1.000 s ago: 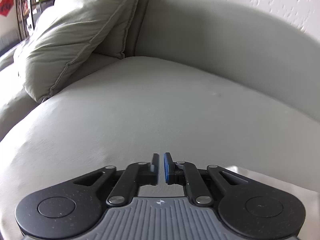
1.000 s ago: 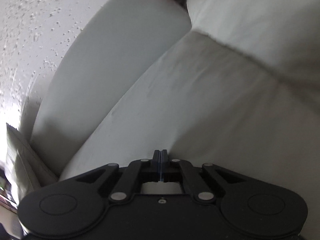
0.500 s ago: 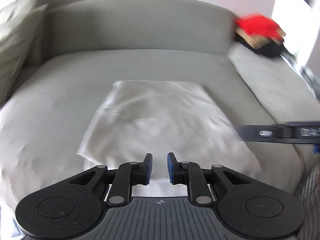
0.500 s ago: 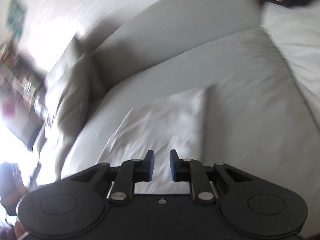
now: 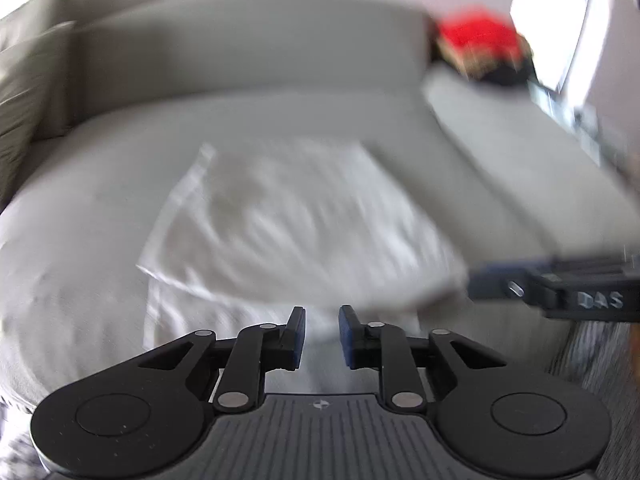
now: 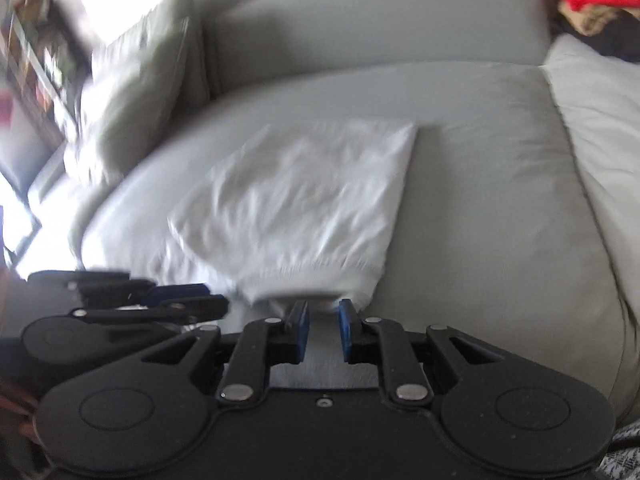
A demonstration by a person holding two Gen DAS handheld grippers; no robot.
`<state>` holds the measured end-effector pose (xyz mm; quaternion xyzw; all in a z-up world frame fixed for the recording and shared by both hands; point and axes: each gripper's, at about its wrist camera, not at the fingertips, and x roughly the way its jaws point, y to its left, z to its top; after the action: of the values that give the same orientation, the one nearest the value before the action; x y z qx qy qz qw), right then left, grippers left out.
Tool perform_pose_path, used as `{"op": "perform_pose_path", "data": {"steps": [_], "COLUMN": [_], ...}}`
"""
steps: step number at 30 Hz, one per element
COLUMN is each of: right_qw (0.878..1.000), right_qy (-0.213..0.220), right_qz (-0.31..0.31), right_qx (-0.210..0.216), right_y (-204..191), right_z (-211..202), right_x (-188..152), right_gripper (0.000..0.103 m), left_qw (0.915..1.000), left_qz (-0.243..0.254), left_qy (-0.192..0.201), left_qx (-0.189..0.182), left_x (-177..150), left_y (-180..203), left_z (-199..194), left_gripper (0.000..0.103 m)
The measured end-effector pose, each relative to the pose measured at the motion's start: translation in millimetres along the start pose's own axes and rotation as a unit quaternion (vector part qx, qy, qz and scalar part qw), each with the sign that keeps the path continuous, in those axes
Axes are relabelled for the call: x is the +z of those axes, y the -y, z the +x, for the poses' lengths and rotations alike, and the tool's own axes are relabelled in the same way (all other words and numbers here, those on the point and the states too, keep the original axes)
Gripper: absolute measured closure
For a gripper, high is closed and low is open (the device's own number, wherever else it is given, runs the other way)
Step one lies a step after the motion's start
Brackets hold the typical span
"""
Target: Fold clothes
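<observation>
Both grippers have drawn back from the crumpled, square-folded white garment (image 6: 304, 200), fingers parted, empty.

The left claw (image 5: 322, 332) is at the front edge of the grey sofa (image 5: 80, 220), and its two blue-padded fingers (image 5: 298, 334) stand apart with nothing between them. Just beyond them a folded white garment (image 5: 296, 224) lies flat in the middle of the seat cushion, a little wrinkled and blurred. The right claw (image 5: 484, 280) comes in from the right side, near the garment's front right corner. A red and dark pile of clothes (image 5: 480, 48) sits at the back right corner. A cushion (image 5: 24, 92) leans at the back left corner.
</observation>
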<state>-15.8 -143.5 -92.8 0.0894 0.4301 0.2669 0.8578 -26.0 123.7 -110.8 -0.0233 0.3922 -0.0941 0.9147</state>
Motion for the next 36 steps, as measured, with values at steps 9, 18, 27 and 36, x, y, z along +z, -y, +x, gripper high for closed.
{"op": "perform_pose_path", "data": {"steps": [9, 18, 27, 36], "right_qw": [0.981, 0.946, 0.929, 0.937], "right_qy": [0.038, 0.006, -0.014, -0.035], "right_qz": [0.178, 0.305, 0.343, 0.320], "right_qx": [0.064, 0.105, 0.142, 0.137], "right_y": [60, 101, 117, 117], "right_z": [11, 64, 97, 119], "right_x": [27, 33, 46, 69], "right_gripper": [0.037, 0.037, 0.051, 0.053], "left_qw": [0.9761, 0.9481, 0.9272, 0.9327], "left_qz": [-0.209, -0.313, -0.342, -0.303], "left_qy": [0.055, -0.044, -0.088, -0.117], "left_qx": [0.016, -0.032, -0.126, -0.158], "left_x": [35, 49, 50, 67], "left_y": [-110, -165, -179, -163], "left_z": [20, 71, 96, 124], "left_gripper": [0.066, 0.057, 0.056, 0.055]}}
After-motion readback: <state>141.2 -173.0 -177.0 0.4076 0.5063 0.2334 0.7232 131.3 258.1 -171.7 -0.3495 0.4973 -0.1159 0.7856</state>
